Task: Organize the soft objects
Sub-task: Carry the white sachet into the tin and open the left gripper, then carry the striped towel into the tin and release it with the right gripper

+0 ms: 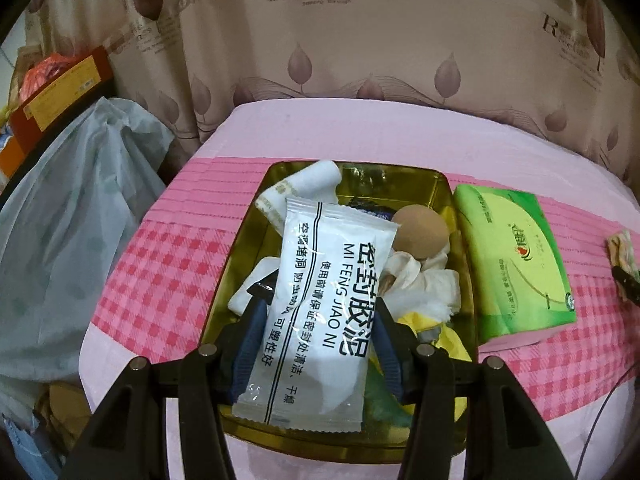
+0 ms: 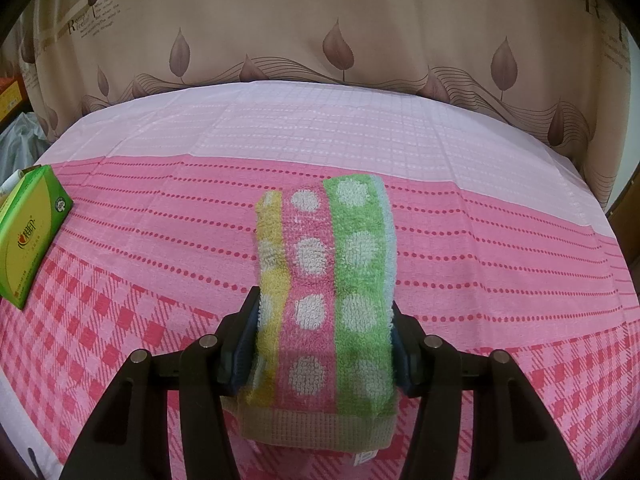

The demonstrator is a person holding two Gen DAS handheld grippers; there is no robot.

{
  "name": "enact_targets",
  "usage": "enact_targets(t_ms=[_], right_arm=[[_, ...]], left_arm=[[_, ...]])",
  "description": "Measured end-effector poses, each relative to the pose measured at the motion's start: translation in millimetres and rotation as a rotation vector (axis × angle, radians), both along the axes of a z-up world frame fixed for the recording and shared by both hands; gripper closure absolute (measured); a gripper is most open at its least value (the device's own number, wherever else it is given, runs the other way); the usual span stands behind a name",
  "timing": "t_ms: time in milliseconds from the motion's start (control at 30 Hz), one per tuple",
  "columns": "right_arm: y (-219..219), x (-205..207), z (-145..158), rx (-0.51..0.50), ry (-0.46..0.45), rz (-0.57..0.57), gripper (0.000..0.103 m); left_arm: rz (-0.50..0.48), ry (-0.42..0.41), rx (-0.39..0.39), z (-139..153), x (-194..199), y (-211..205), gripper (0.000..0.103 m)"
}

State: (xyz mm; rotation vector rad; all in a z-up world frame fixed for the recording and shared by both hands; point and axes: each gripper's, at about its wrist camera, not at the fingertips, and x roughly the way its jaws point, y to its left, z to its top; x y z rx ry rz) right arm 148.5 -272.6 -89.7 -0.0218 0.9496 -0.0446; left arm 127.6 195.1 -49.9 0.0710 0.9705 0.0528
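- The left gripper (image 1: 318, 312) is closed snugly on one white sealing-clay packet (image 1: 320, 312), held over the gold tin (image 1: 448, 200).
- The right gripper (image 2: 324, 320) pinches one folded dotted towel (image 2: 328, 292) above the pink tablecloth (image 2: 480, 240).
- One green tissue pack (image 1: 516, 264) lies at the tin's three o'clock.
- In the tin: one tan ball (image 1: 420, 232), one white roll (image 1: 304, 184), and crumpled tissue (image 1: 432, 284).

Pink-clothed table (image 2: 360, 128): gold tray (image 1: 448, 200), tissue pack (image 1: 516, 260)
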Motion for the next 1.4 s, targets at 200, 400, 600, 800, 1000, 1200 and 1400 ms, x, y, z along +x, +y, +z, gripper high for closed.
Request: enact_targets(t_ms=[200,400,600,800,1000,1200,1400], right_arm=[[6,-3,4,-0.036,-0.017,-0.007,0.061],[9,-9,13,-0.048,-0.047,-0.034,0.066],[23,-15,31,-0.005,-0.076,-0.023,0.066],[58,-17,62,0.041,-0.130,0.049,0.066],[123,-15,84,0.105,-0.151,0.196,0.066],[201,-14,89,0.172,-0.133,0.350,0.066],[274,-11,84,0.188,-0.105,0.469,0.066]], left_arm=[[-0.008,0.004,0.014,-5,0,-4,0.049],[0.002,0.016,0.007,-5,0,-1,0.048],[0.012,-0.026,-0.032,9,-11,6,0.043],[0.032,-0.060,-0.042,21,-23,12,0.037],[0.089,-0.068,-0.041,25,-37,28,0.037],[0.162,-0.049,-0.022,22,-47,46,0.037],[0.192,-0.055,-0.026,23,-54,54,0.037]])
